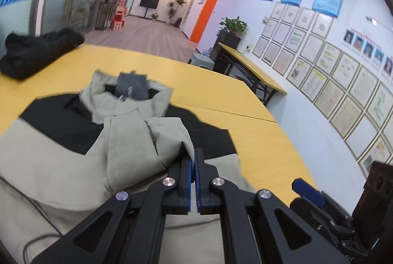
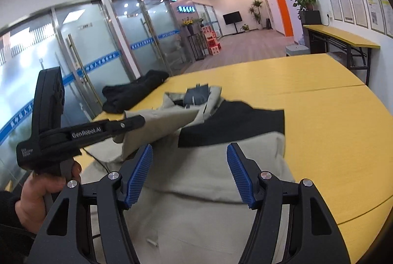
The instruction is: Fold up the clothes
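A beige and black jacket lies spread on the yellow table, its collar pointing away from me. My left gripper is shut on the beige sleeve, which is lifted and folded over the jacket's chest. In the right wrist view the left gripper reaches in from the left, pinching that sleeve, with a hand on its grip. My right gripper hovers open over the jacket's lower body, with nothing between its blue pads.
A black garment lies bunched at the table's far left corner. A thin dark cord runs across the jacket's near left part. A narrow side table stands against the right wall. Bare yellow tabletop lies right of the jacket.
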